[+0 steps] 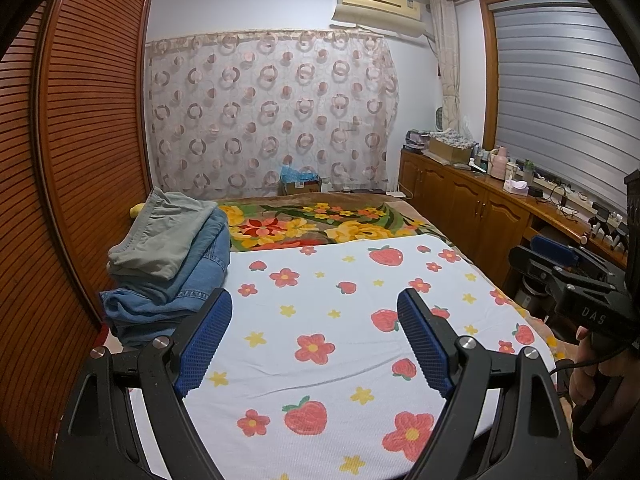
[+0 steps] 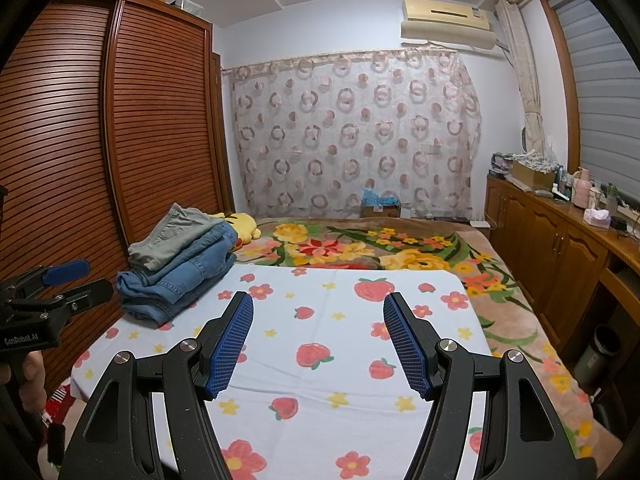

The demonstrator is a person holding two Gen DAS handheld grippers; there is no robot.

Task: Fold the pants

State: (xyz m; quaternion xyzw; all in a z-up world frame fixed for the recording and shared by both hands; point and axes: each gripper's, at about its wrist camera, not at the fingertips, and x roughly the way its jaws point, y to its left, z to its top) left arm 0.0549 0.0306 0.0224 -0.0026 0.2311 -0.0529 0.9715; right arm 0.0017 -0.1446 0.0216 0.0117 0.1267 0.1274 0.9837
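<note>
The left gripper (image 1: 316, 320) hangs over the near part of a white sheet (image 1: 320, 300) printed with strawberries and flowers; its jaws stand wide apart with nothing between them, only the sheet showing in the gap. The right gripper (image 2: 319, 322) is in the same state — jaws spread, blue pads (image 2: 234, 344) bare, the sheet (image 2: 340, 320) below and ahead of it. Each tool shows in the other's view: the right one (image 1: 560, 264) sits well off to the right of the left gripper, gripped by a hand (image 1: 592, 376); the left one (image 2: 60, 280) sits at the far left edge of the right gripper's view, also in a hand (image 2: 24, 368).

The pants (image 1: 176, 272) lie ahead and to the left of the left gripper, just beyond its left finger (image 1: 208, 336) as seen, though touching neither finger; they are a folded stack — blue denim below, a grey-green pair on top — at the sheet's left edge beside a slatted wardrobe (image 1: 80, 140). From the right gripper the stack (image 2: 180, 268) is ahead and well to the left, apart from its fingers.

Past the sheet, straight ahead of both tools, lies a flowered blanket (image 1: 304, 224); beyond that hangs a curtain (image 1: 272, 112) with ring patterns; a wooden cabinet (image 2: 560, 248) with clutter on top runs along the right.
</note>
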